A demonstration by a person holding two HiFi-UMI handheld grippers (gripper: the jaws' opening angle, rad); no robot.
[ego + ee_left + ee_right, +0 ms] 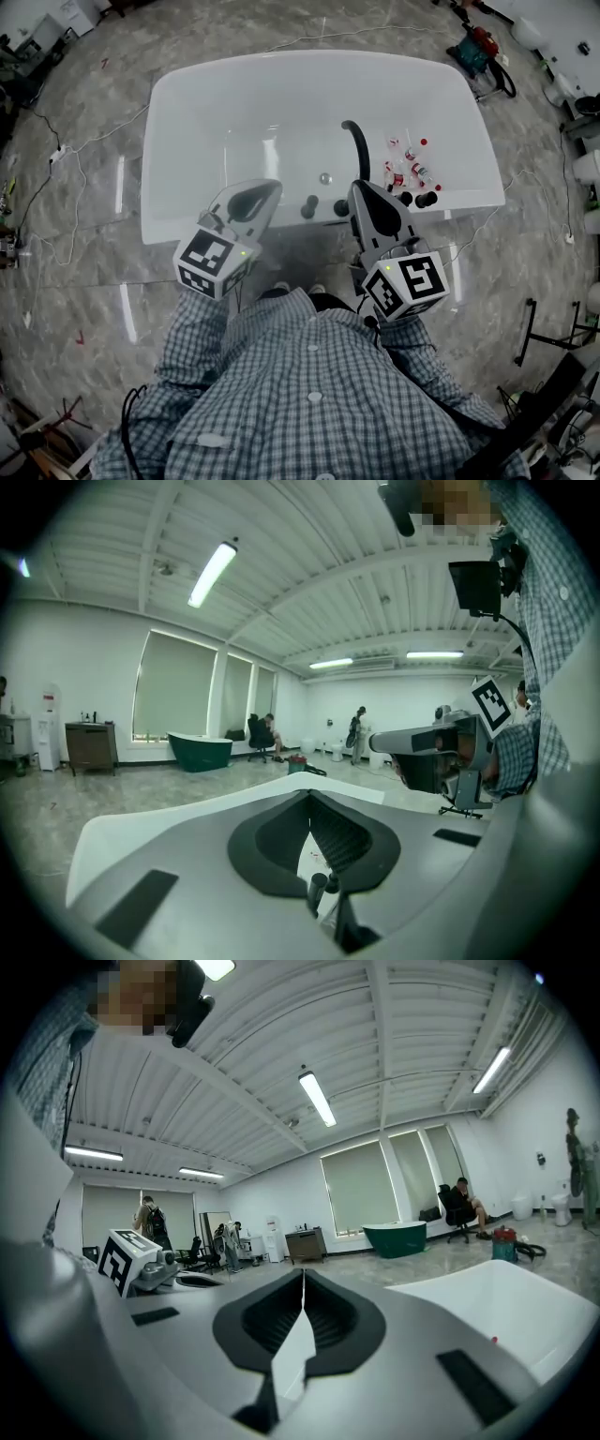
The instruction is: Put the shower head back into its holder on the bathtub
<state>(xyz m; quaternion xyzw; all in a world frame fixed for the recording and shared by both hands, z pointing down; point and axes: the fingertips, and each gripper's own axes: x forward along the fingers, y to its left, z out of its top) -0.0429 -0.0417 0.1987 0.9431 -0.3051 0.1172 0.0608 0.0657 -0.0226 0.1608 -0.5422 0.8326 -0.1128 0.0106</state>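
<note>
A white bathtub (187, 223) lies below me. On its near rim stand a curved black spout (355, 141), two black knobs (308, 208) and, further right, short black fittings (427, 199); I cannot tell which of them is the shower head or its holder. My left gripper (274, 185) hovers over the near rim, left of the knobs, shut and empty. My right gripper (357, 187) hangs just right of them, also shut with nothing held. In the left gripper view the jaws (309, 794) meet at the tip, with the knobs (317, 885) showing below. In the right gripper view the jaws (303, 1274) also meet.
Several small red-and-white items (409, 169) lie inside the tub at the right. Cables (66, 159) trail over the marble floor on the left, tools (480, 45) sit at the far right, and a black stand (548, 337) is on the right. People and a green tub (199, 750) are far off.
</note>
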